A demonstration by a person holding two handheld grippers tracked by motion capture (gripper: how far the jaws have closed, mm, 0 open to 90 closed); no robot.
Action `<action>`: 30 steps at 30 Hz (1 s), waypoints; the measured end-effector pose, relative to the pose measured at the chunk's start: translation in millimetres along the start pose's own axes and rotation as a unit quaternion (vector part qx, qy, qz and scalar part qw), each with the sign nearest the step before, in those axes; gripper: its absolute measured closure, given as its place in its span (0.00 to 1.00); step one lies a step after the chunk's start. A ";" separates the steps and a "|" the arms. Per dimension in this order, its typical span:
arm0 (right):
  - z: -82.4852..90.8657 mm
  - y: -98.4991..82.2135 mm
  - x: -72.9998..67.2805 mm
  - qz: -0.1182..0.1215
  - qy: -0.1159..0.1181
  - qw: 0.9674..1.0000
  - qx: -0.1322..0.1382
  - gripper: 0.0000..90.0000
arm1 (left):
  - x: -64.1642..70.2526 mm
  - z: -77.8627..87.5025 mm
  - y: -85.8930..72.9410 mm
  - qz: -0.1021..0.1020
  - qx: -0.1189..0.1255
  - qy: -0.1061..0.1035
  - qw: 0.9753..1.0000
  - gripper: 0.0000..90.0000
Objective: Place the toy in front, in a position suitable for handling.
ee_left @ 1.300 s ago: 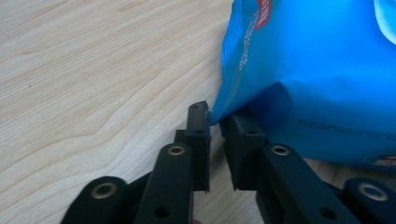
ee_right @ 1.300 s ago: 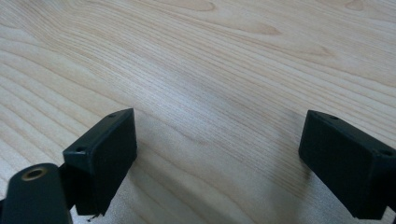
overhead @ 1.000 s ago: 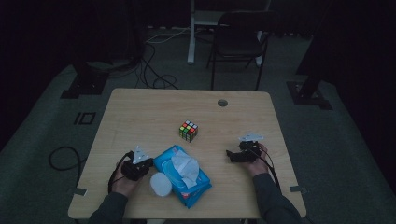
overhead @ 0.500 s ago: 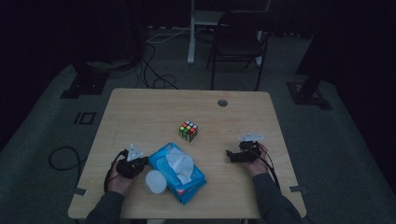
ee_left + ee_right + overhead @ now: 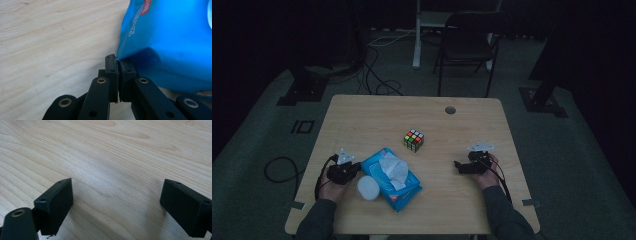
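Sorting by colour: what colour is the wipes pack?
Blue wipes pack, clearest in the left gripper view.

So the surface (image 5: 362,120) is a light wood-grain rectangular top with a small round hole near its far edge. Sitting on it: a multicoloured puzzle cube (image 5: 413,140) around the middle, a blue plastic pack of wet wipes (image 5: 404,187) with a white wipe poking out closer to the near-left, and a white round lid (image 5: 368,188) touching the pack's left side.

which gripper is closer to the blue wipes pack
Left. The left gripper is at the blue wipes pack, its jaws shut on the pack's edge. The right gripper sits apart on the pack's far side, jaws open over bare table.
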State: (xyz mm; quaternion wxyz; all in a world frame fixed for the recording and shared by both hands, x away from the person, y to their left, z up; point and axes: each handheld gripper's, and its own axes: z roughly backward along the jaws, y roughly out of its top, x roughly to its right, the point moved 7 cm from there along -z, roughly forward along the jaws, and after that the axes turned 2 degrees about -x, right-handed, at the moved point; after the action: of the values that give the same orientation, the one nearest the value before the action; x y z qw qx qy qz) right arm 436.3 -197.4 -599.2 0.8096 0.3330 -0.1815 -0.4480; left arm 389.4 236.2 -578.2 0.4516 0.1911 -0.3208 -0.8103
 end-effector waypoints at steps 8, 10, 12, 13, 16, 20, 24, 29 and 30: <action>0.0 0.0 0.0 0.000 0.000 1.000 0.000 0.13 | -27.4 -11.1 12.5 0.026 -0.002 0.009 1.000 0.97; 0.0 0.0 0.0 0.000 0.000 1.000 0.000 0.13 | -32.1 -12.5 14.2 0.034 -0.005 0.015 0.999 0.93; 0.0 0.0 0.0 0.000 0.000 1.000 0.000 0.13 | -35.4 -10.8 13.4 0.045 -0.005 0.015 0.999 0.85; 0.0 0.0 0.0 0.000 0.000 1.000 0.000 0.13 | -36.6 -7.5 11.8 0.049 0.000 0.017 0.999 0.82; 0.0 0.0 0.0 0.000 0.000 1.000 0.000 0.13 | -38.8 5.9 6.0 0.067 0.012 0.023 0.997 0.77; 0.1 0.0 0.0 0.000 0.000 1.000 0.000 0.13 | -36.0 30.8 4.7 0.074 0.037 0.035 0.996 0.75; 0.2 -0.2 0.0 0.000 -0.001 1.000 0.000 0.13 | -21.6 57.9 14.9 0.059 0.071 0.041 0.995 0.73; 0.2 -0.2 0.1 0.000 -0.001 1.000 0.000 0.13 | 14.0 72.9 31.7 0.023 0.090 0.017 0.996 0.71; 0.2 -0.2 0.1 0.000 -0.001 1.000 0.000 0.13 | 19.7 72.7 33.4 0.021 0.091 0.008 0.996 0.71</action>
State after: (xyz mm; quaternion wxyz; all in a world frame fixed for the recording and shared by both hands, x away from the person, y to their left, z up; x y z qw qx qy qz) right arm 436.1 -197.6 -599.2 0.8093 0.3328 -0.1821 -0.4485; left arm 356.0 231.6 -503.0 0.4519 0.2308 -0.3932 -0.7668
